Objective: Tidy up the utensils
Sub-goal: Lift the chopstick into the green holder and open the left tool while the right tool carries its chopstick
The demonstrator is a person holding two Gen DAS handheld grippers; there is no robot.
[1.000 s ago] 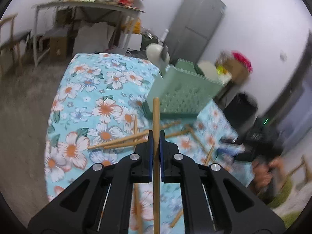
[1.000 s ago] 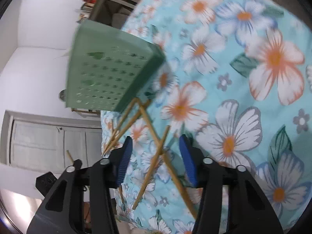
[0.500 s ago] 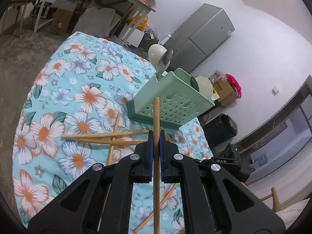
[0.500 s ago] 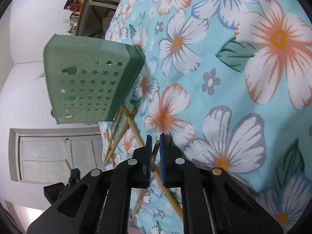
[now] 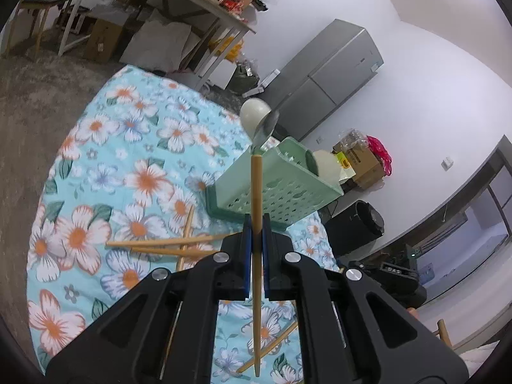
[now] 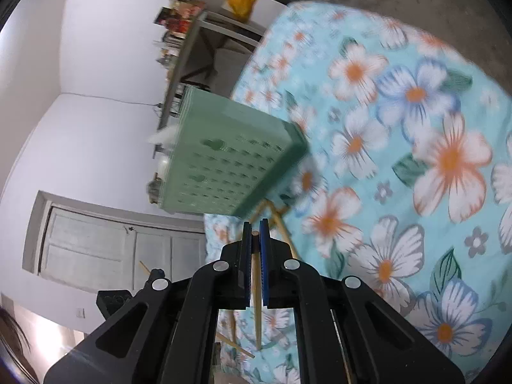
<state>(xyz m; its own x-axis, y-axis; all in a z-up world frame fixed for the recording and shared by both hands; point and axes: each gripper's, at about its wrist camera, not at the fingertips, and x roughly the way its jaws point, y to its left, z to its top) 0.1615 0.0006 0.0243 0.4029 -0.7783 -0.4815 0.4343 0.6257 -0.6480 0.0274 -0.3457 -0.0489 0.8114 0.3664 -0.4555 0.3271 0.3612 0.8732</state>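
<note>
Chopsticks are the utensils in hand at this step, and each gripper already has one. The left gripper [image 5: 254,240] is clamped on a chopstick [image 5: 256,192] whose upper end reaches toward the green perforated basket [image 5: 278,188] standing on the floral cloth [image 5: 96,192]; the right gripper [image 6: 255,240] has its pads pressed together on a second chopstick [image 6: 256,288], gripped near its upper tip, the rest hanging below the pads. Judging by the task, the step is the carry from cloth to basket, and the next move calls for raising each stick clear of the loose ones, bringing it over the basket's open top and tipping it in end first — a thin stick held near one end could pivot in the pads, so a slow tilt seems wise. The left view shows what the right does not: the basket's open top with a pale spoon [image 5: 254,116] and a metal one standing in it, and several loose chopsticks [image 5: 166,244] crossed on the cloth just beside the basket. The right view — blurred across the cloth — gives instead the basket's holed side wall [image 6: 224,166] from low down, more sticks at its foot, and a white door [image 6: 121,249] behind.
</note>
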